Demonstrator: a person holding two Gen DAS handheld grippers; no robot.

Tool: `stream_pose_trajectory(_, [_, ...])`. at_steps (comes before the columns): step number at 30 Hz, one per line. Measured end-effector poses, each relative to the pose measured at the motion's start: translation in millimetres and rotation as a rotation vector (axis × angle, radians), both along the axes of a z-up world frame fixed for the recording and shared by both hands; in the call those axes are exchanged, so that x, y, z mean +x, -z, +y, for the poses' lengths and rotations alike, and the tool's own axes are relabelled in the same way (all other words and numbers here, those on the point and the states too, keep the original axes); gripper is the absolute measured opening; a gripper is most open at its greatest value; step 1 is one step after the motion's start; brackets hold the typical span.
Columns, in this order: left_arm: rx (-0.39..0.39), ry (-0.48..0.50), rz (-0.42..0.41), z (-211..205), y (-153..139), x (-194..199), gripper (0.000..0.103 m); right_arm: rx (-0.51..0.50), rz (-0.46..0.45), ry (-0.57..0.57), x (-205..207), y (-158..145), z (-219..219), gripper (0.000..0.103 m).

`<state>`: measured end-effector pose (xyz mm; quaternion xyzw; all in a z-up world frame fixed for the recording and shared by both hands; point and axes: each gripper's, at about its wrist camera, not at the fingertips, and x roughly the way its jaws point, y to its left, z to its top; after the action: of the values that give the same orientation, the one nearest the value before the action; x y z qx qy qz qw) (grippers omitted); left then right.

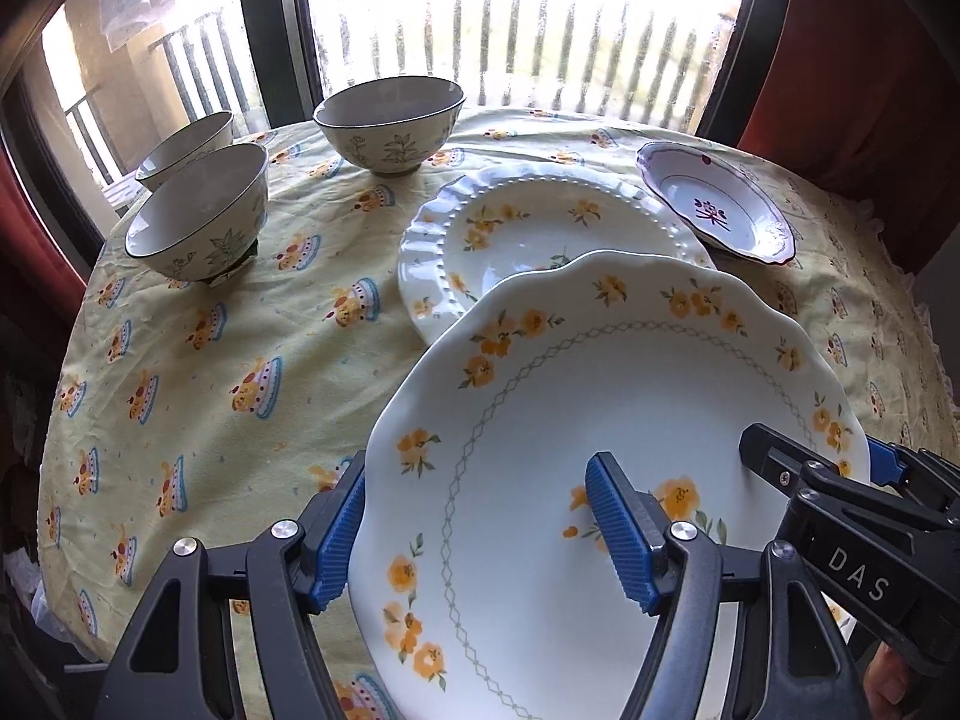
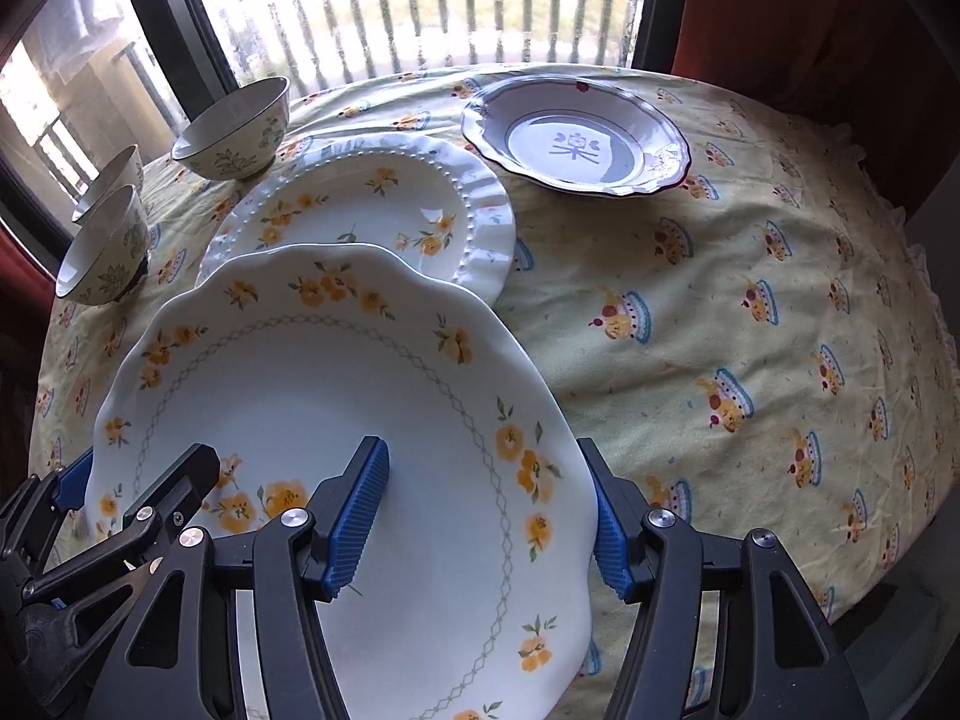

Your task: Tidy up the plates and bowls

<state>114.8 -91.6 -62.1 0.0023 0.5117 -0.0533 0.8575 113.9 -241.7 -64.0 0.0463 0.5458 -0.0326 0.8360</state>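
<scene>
Clearly tilted: white scalloped plate with yellow flowers (image 1: 540, 420), far rim toward twelve o'clock over ridged white plate (image 1: 528, 222). Pinched by left gripper (image 1: 480, 534) and right gripper (image 2: 486, 522), rim between pads, right jaws closing. Near edge cut off at six o'clock.

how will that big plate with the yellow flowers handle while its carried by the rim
The big plate looks like glazed ceramic: stiff, but probably slippery, since its surface shines. The left gripper and the right gripper each straddle one side of its rim, so it may tip if either slips. It is likely fragile, and it overhangs the beaded plate, so a knock could chip both.
</scene>
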Motion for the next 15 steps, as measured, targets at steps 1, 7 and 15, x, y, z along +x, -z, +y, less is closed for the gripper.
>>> stream_pose_trajectory(1, [0.001, -0.001, 0.0, -8.0, 0.0, 0.4, 0.071, 0.002, -0.002, -0.001, 0.3, 0.0, -8.4, 0.065])
stream_pose_trajectory(7, [0.006, 0.01, -0.002, -50.5, 1.5, 0.1, 0.07, 0.014, -0.007, 0.011, 2.3, 0.9, -54.7, 0.065])
stream_pose_trajectory(15, [0.008, 0.016, 0.01, -96.3, 10.6, -2.8, 0.07, 0.009, -0.005, 0.019, 1.9, 7.2, -103.2, 0.065])
